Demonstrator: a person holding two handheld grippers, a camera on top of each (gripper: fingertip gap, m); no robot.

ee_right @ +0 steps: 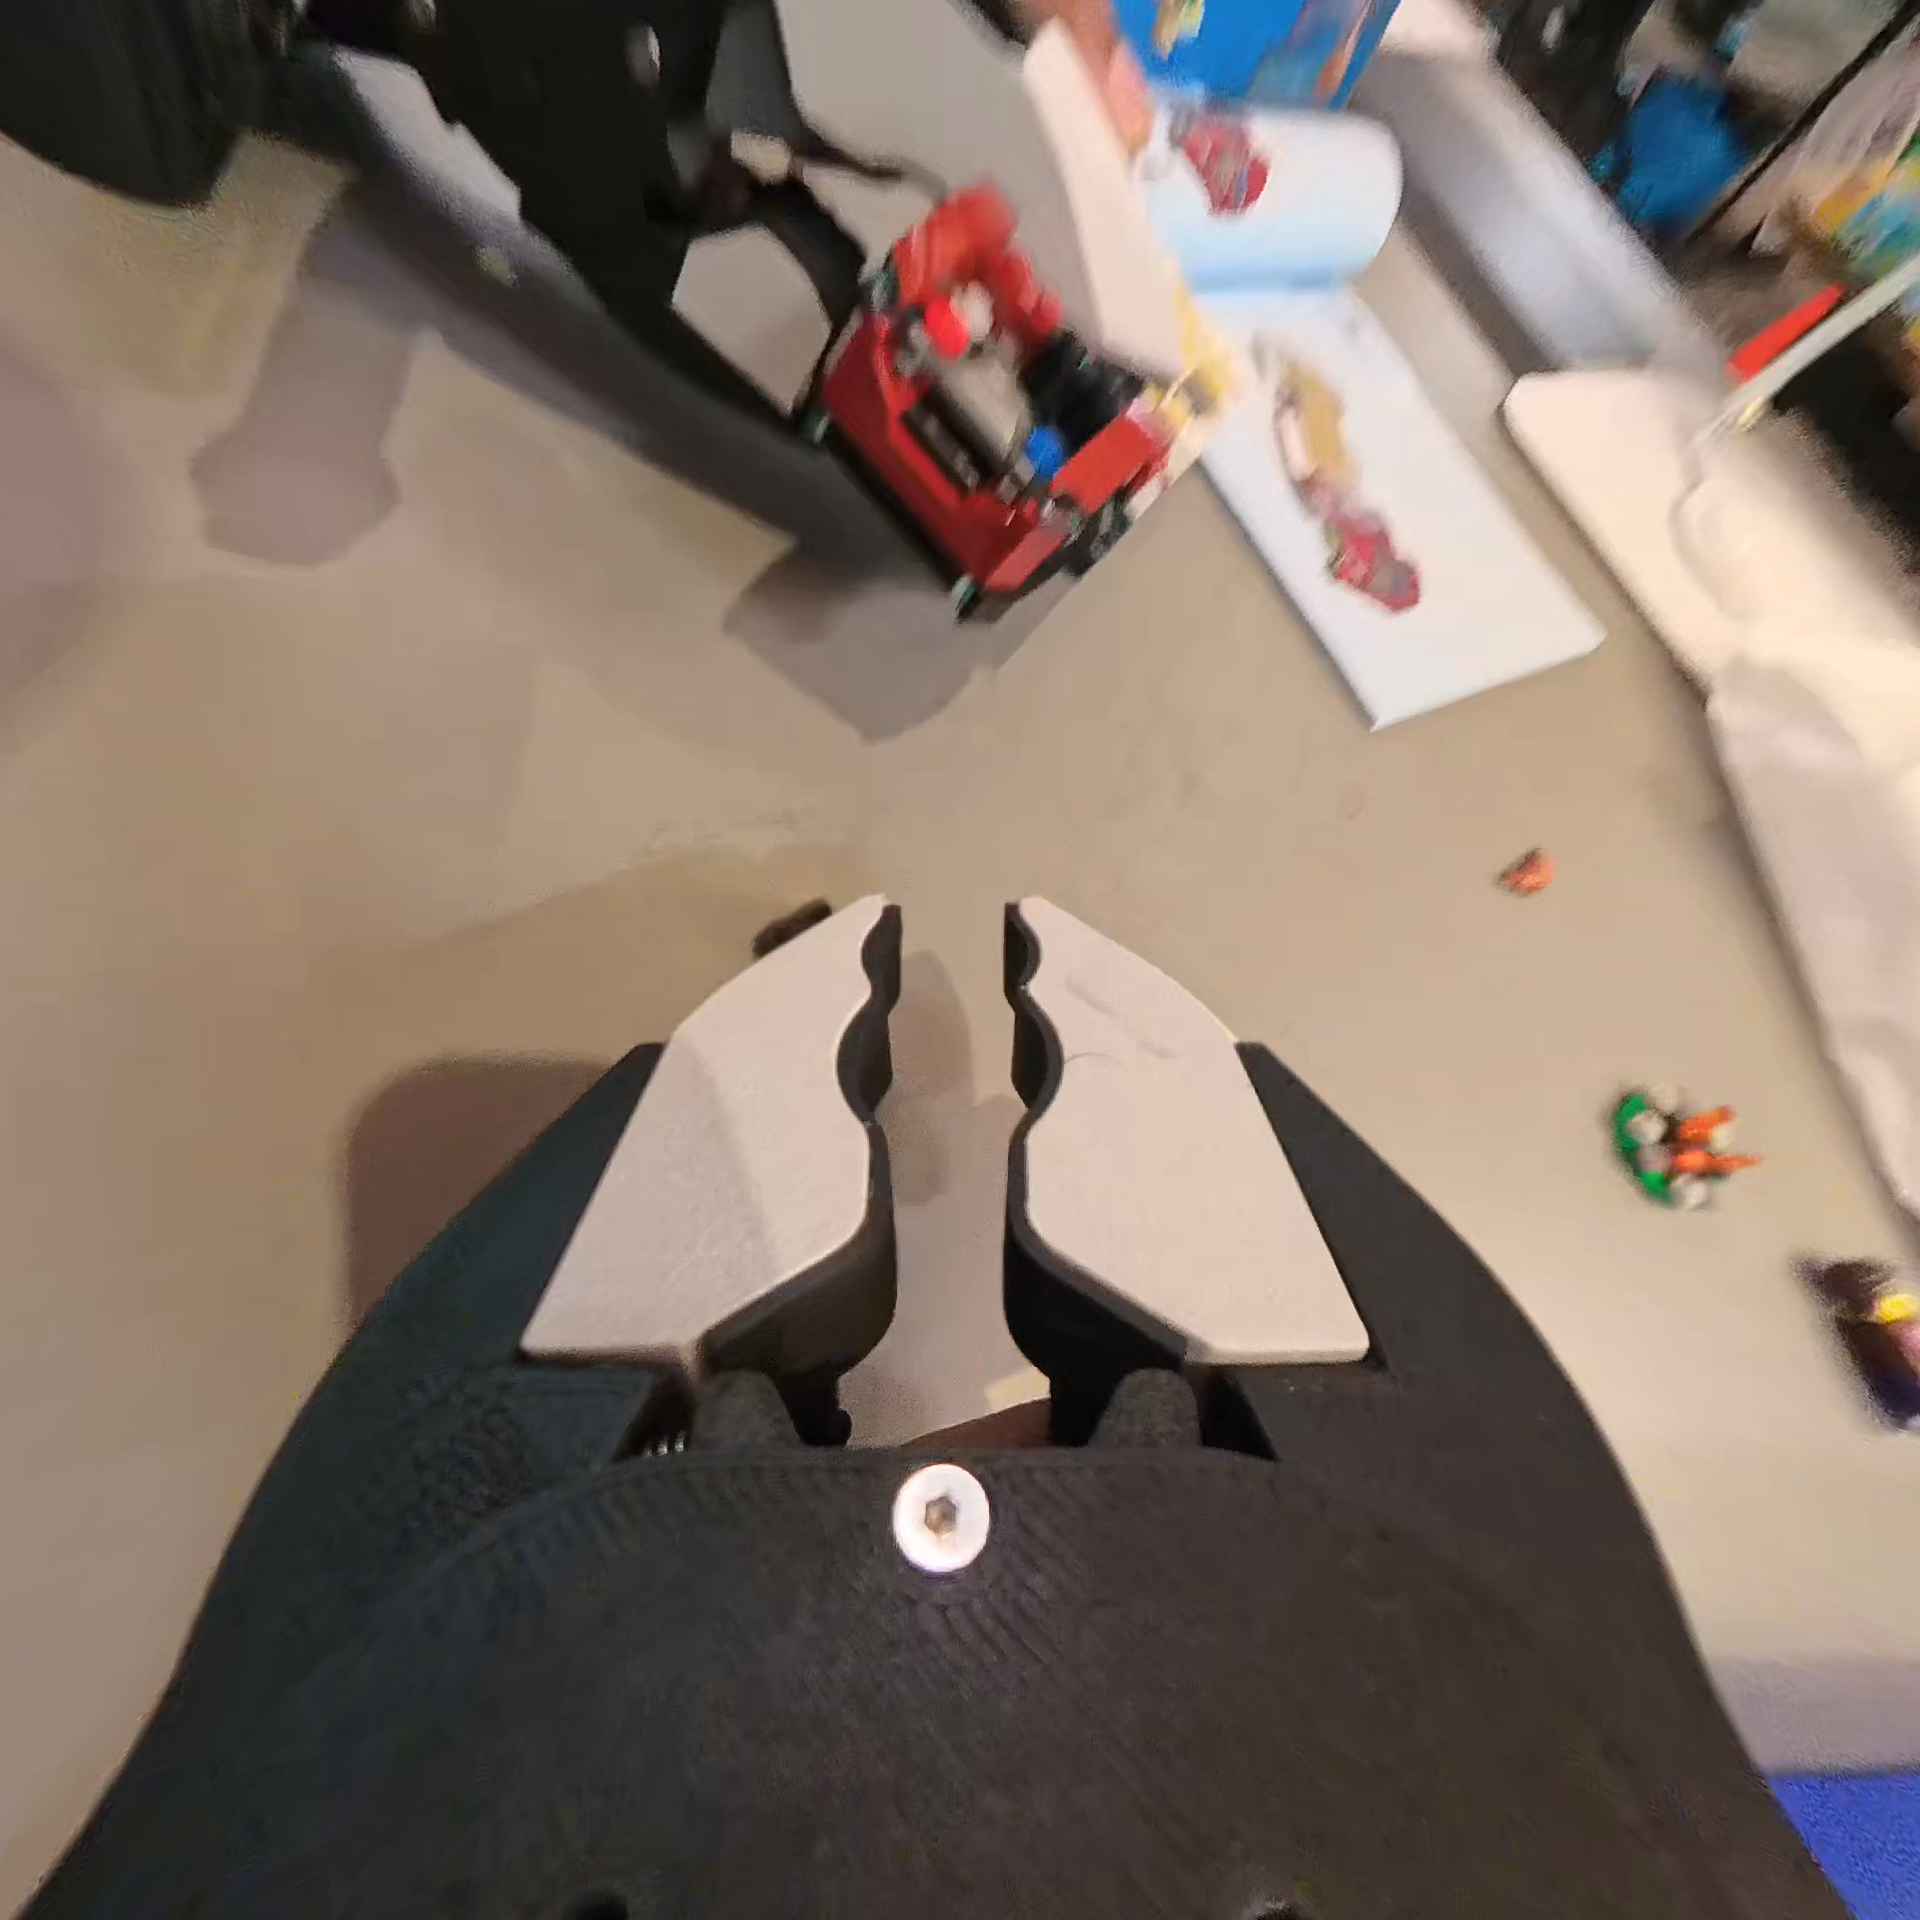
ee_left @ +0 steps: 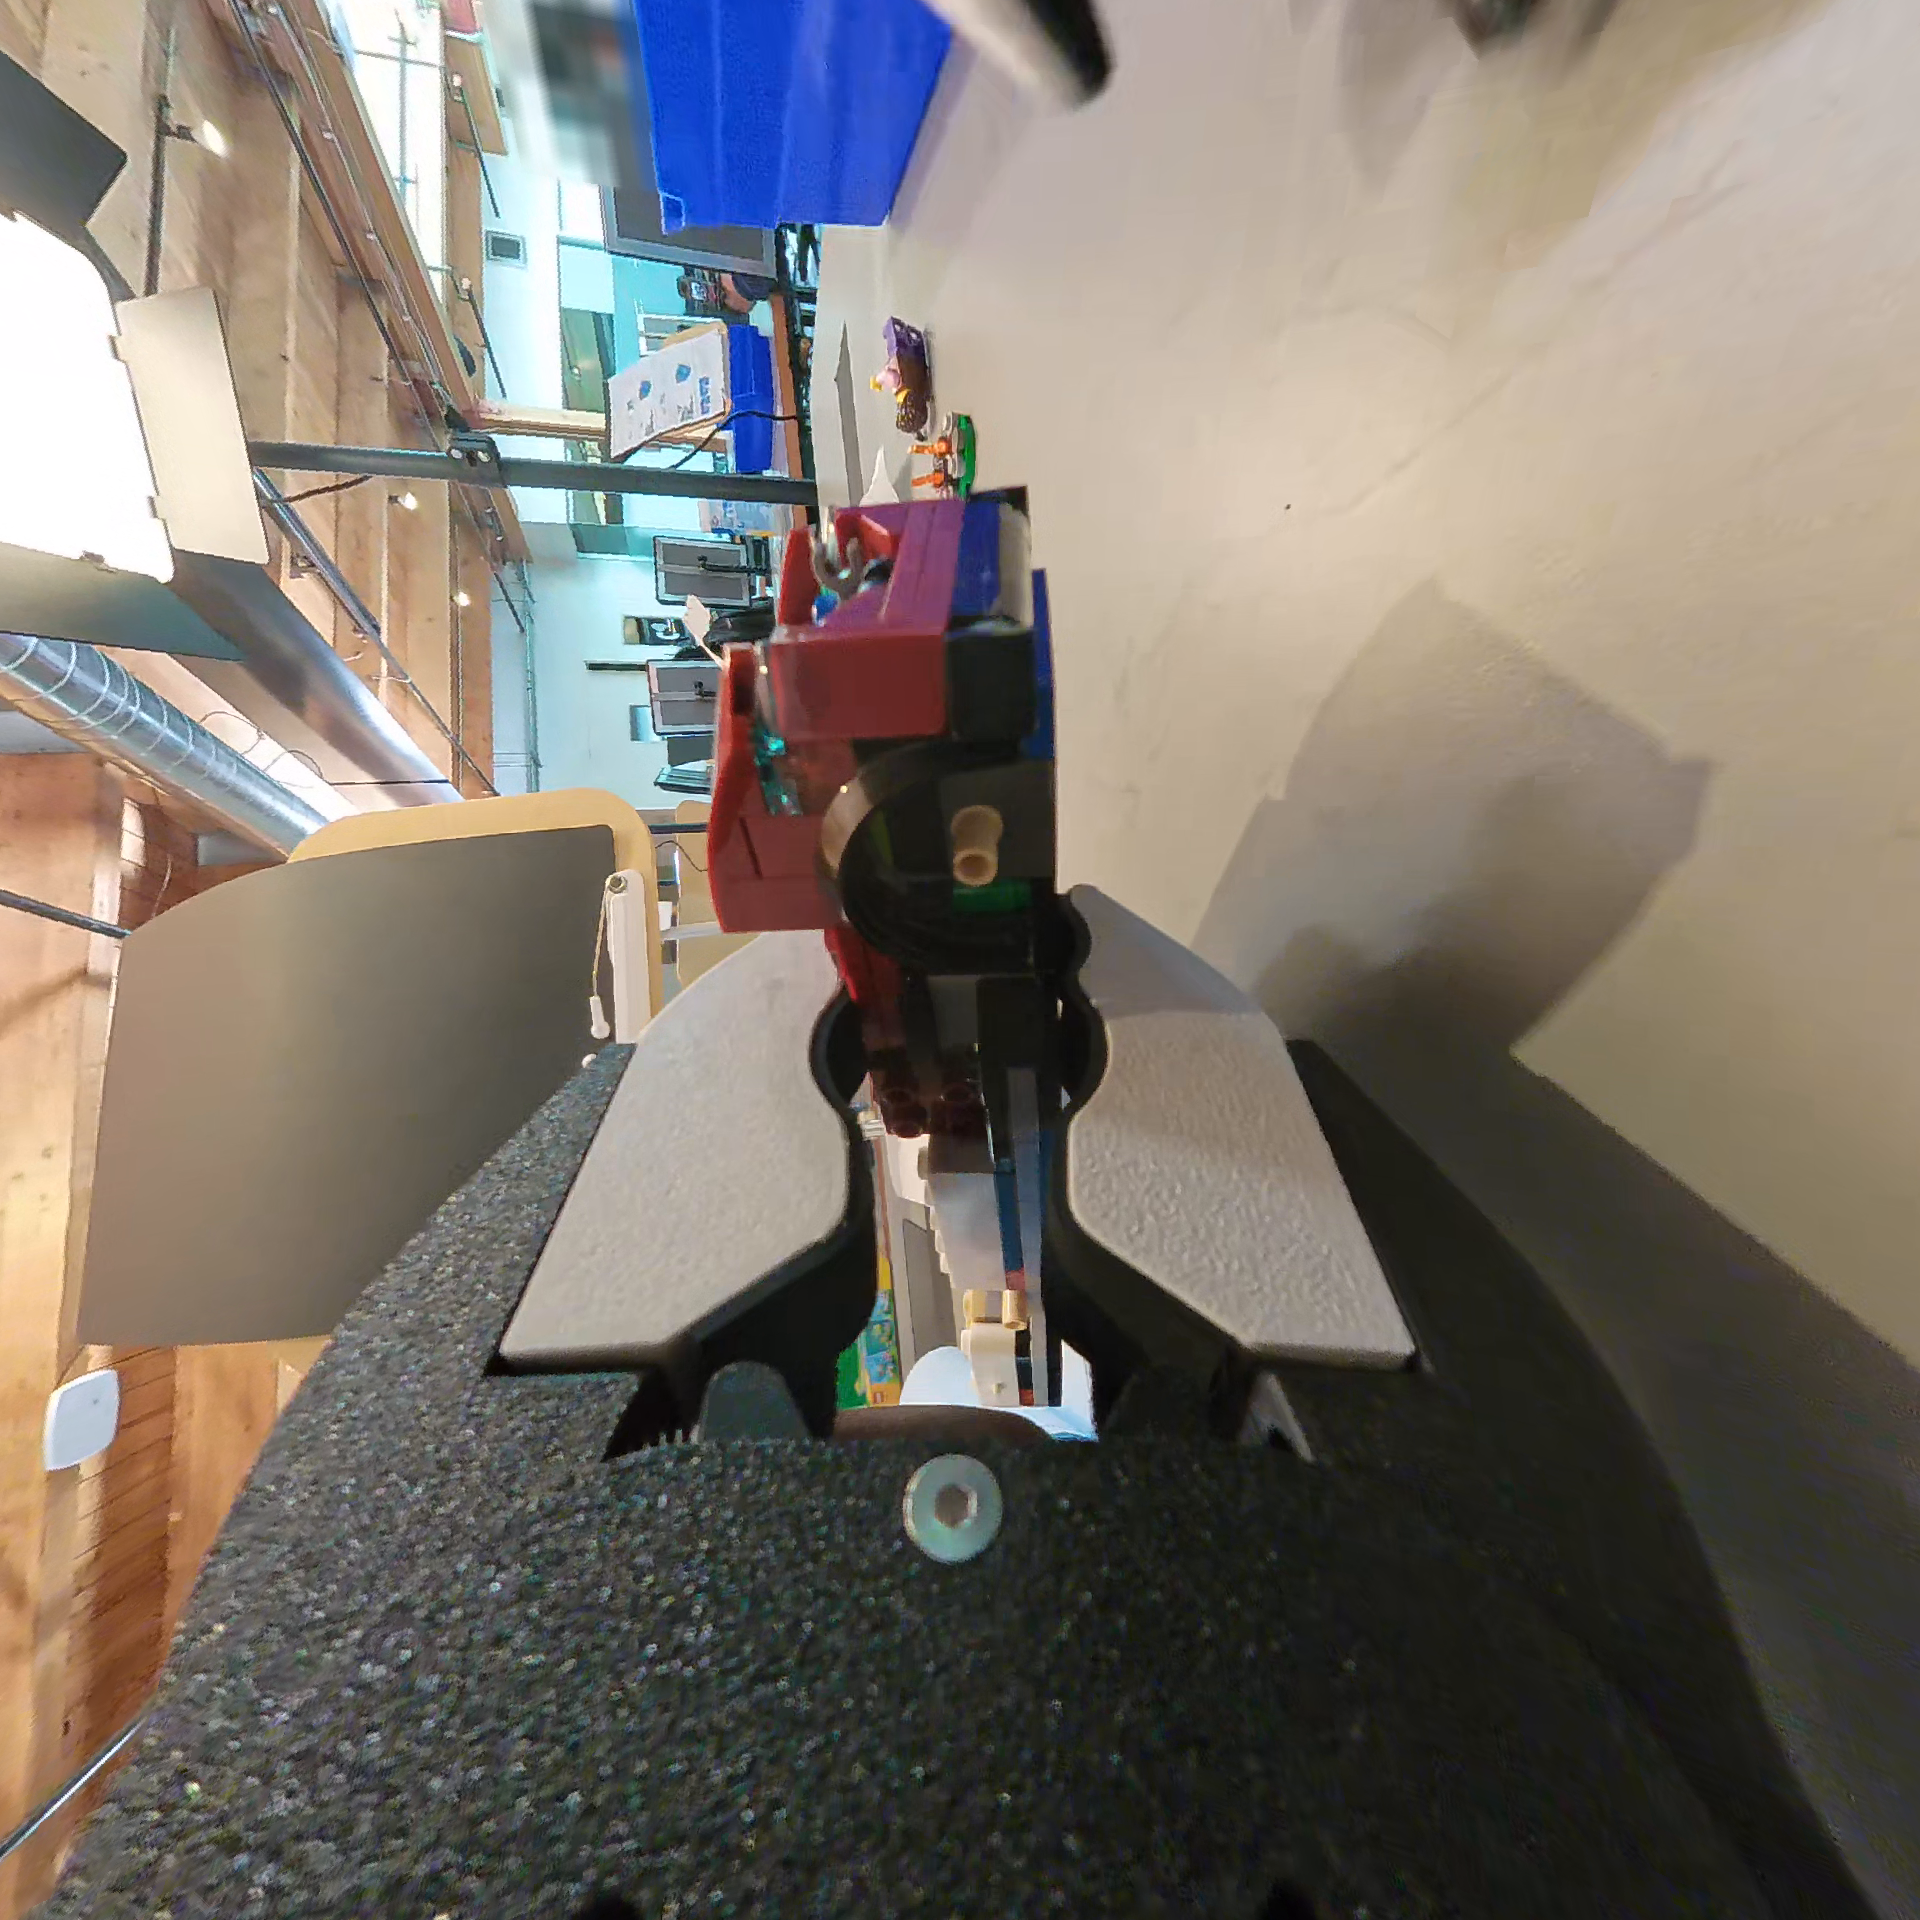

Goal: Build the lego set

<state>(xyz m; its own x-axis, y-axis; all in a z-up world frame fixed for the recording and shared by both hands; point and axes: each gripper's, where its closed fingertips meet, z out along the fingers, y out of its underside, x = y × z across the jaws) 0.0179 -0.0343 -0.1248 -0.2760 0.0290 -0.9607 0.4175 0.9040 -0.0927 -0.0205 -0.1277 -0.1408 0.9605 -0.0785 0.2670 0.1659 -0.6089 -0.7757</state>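
My left gripper [ee_left: 956, 935] is clamped on a toy brick vehicle [ee_left: 883, 717], dark red and purple with a black underside and a wheel turned toward the lens; both pads bear on its lower part, and it stands tipped on its side in the centre of the left wrist view, lifted clear of the beige table [ee_left: 1351, 416]. In the right wrist view the same model [ee_right: 997, 416] shows in the upper centre, held by that other tool. My right gripper [ee_right: 951, 925] holds nothing: its fingers stand a little apart over bare table, at centre frame. As to how far things stand, I count one mostly built vehicle in hand and a few bits loose: one small dark piece [ee_right: 790, 928] just beside my right gripper's left fingertip, one orange scrap [ee_right: 1525, 871] at right, one green-and-orange cluster [ee_right: 1673, 1143] at lower right, and one purple-and-yellow figure [ee_right: 1870, 1340] at the right edge (blurred, so I can't say more). One open booklet [ee_right: 1403, 499] lies at upper right.
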